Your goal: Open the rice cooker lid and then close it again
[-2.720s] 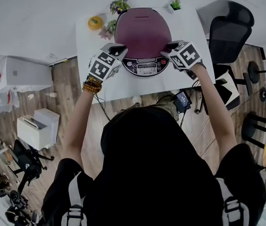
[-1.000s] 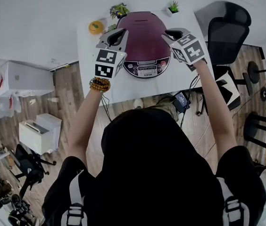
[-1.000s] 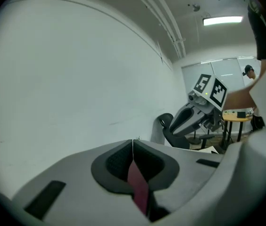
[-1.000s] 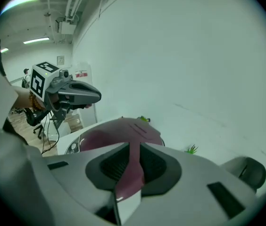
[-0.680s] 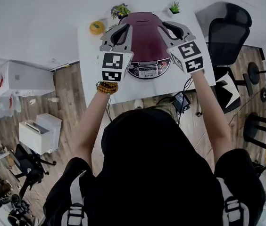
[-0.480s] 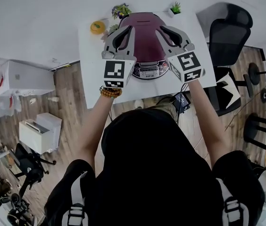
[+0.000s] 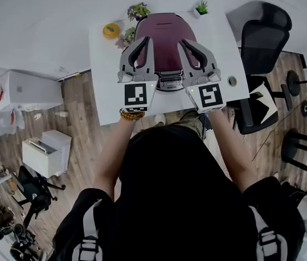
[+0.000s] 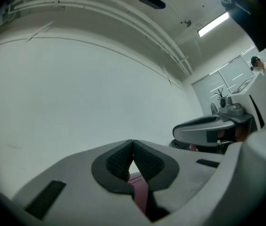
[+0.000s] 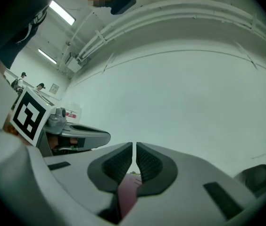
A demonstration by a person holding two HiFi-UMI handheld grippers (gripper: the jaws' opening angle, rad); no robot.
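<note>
The rice cooker [image 7: 164, 34] stands on the white table [image 7: 104, 80] with its maroon lid down and its control panel [image 7: 169, 82] facing me. Both grippers hover above it, pointing forward and about level. My left gripper [image 7: 146, 39] is over the lid's left side, its pads [image 8: 119, 161] pressed together with nothing between them. My right gripper [image 7: 182, 41] is over the lid's right side. Its jaws have just been closing and stand together but for a hairline slit, empty. A strip of maroon lid [image 9: 128, 189] shows below the jaws in the right gripper view.
An orange object [image 7: 110, 30] and a flowering plant [image 7: 137, 10] sit at the table's back left, and a small green pot plant [image 7: 202, 7] at the back right. A small round item [image 7: 232, 81] lies near the right edge. A black office chair [image 7: 262, 42] stands right of the table.
Both grippers have lifted off the cooker's front sides, risen and tilted up to about level, moving closer together over the lid. The lid has stayed down.
</note>
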